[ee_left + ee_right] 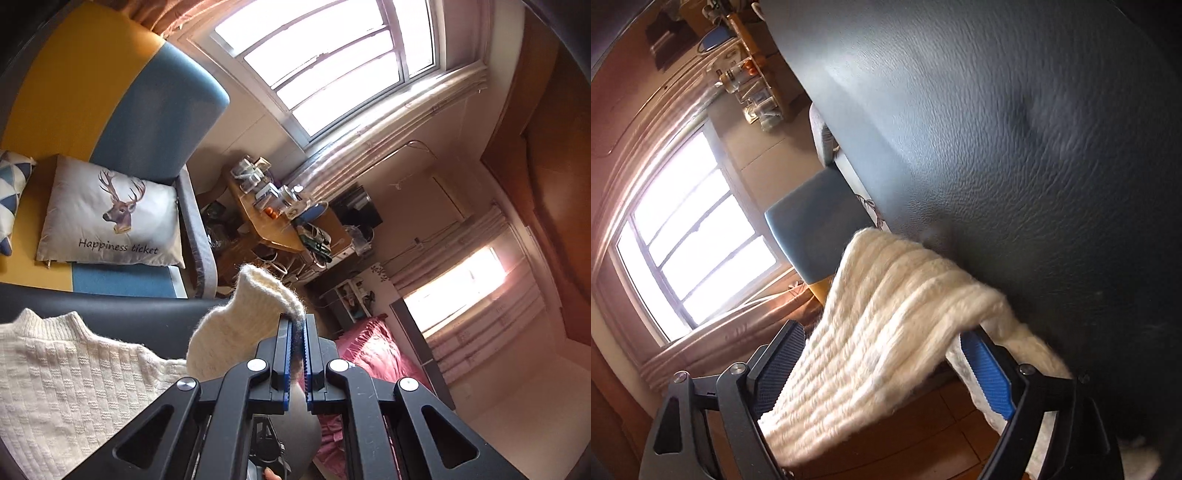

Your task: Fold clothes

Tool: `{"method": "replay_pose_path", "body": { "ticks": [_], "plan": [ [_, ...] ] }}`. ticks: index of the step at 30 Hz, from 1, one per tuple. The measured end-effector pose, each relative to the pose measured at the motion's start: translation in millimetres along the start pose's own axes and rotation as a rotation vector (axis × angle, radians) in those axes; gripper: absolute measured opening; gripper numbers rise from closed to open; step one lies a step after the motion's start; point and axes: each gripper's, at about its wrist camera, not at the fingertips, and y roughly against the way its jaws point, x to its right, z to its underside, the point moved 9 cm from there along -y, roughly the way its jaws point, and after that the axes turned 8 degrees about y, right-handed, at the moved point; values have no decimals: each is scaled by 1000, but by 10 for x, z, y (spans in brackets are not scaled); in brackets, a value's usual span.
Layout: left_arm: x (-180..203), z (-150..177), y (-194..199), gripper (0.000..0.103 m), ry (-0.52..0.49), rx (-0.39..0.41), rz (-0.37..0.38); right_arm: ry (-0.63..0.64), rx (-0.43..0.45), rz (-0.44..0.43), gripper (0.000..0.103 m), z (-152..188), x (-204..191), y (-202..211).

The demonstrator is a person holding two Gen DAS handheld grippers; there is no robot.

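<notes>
The left tool (295, 325) is closed on a fold of the cream knit sweater (66, 384). The pinched part is a sleeve (243, 317) that rises from the garment body and ends in a ribbed cuff just above the blue finger pads (282, 354). The body of the sweater lies flat on the dark leather-textured surface (122, 310), with its ribbed collar (55, 321) toward the sofa side.

The right tool (886, 354) stands with its jaws wide apart. A ribbed edge of the sweater (886, 332) drapes across the gap between them. The cloth lies over the right-hand blue pad (986, 373) and runs beside the left-hand pad (779, 365). The pads are not pressed together on the fabric. The rest of this cloth hangs off the edge of the dark surface (1015, 129), above a wooden floor (923, 439).

Behind the surface, the left wrist view shows a blue and yellow sofa (155, 110). A deer-print cushion (110, 218) leans against the sofa back, and a triangle-patterned cushion (11, 192) sits just beside it. A cluttered wooden table (273, 218) stands near a large window (332, 62). A red bedspread (373, 350) lies below a second window (458, 288).
</notes>
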Motion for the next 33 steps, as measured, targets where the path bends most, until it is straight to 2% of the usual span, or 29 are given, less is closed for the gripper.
{"method": "replay_pose_path", "body": {
  "ticks": [1,6,8,10,14,19,22,25,27,29,31,32,33],
  "plan": [
    [5,-12,57,5,1,4,10,-2,6,7,94,1,20,-49],
    [-119,-38,539,5,16,61,54,43,19,25,94,-43,-20,-102],
    [-341,-29,748,5,35,92,40,129,27,44,94,-16,-154,-51],
    [-571,-18,957,5,55,123,24,284,25,84,94,72,-352,18],
    [-1607,169,1169,5,200,154,-111,492,51,177,94,220,-494,172],
    [-3059,625,1298,5,427,143,-335,488,6,240,94,260,-269,215],
    [-3556,884,1319,5,517,122,-395,532,-62,298,94,297,-189,206],
    [-3609,952,1304,5,515,114,-393,628,-155,378,94,338,-206,117],
    [-3569,963,1278,5,499,105,-386,734,-212,419,93,342,-289,34],
    [-3514,960,1252,6,472,90,-401,866,-265,459,86,319,-409,-88],
    [-3517,956,1245,6,450,81,-422,966,-338,486,70,295,-492,-266],
    [-3522,955,1248,6,441,78,-431,999,-368,512,66,263,-501,-343],
    [-3531,962,1258,6,445,76,-432,1013,-393,527,57,231,-494,-408]
  ]
}}
